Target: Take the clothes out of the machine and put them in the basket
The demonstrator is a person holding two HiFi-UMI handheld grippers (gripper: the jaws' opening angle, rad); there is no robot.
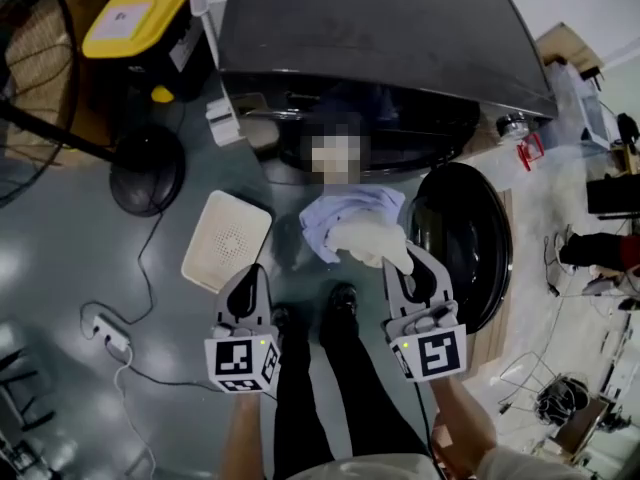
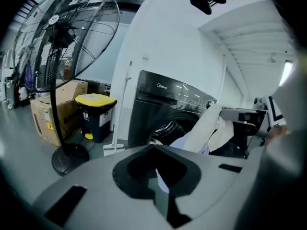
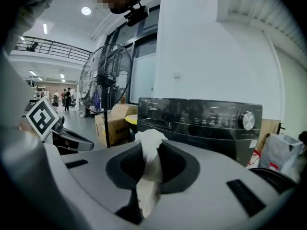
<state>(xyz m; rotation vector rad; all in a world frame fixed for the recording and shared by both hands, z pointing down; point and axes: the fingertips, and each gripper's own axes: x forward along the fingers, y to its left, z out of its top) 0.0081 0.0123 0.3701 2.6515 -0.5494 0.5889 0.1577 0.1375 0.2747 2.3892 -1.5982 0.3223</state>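
White cloth [image 3: 149, 150] is showing between the grey right gripper [image 1: 406, 266] jaws, with pale blue cloth [image 1: 335, 213] hanging just beyond, a black washer [image 3: 201, 121] standing ahead and a yellow-lidded bin [image 2: 96, 110] sitting far left.

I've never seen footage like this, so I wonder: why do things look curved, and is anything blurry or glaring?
Head view: the wide lens bends the top of the washing machine into an arc, and the floor shows pale glare at left. Left gripper view: dark rounded corners, the fan leaning. Right gripper view: the white cloth near the lens is soft.
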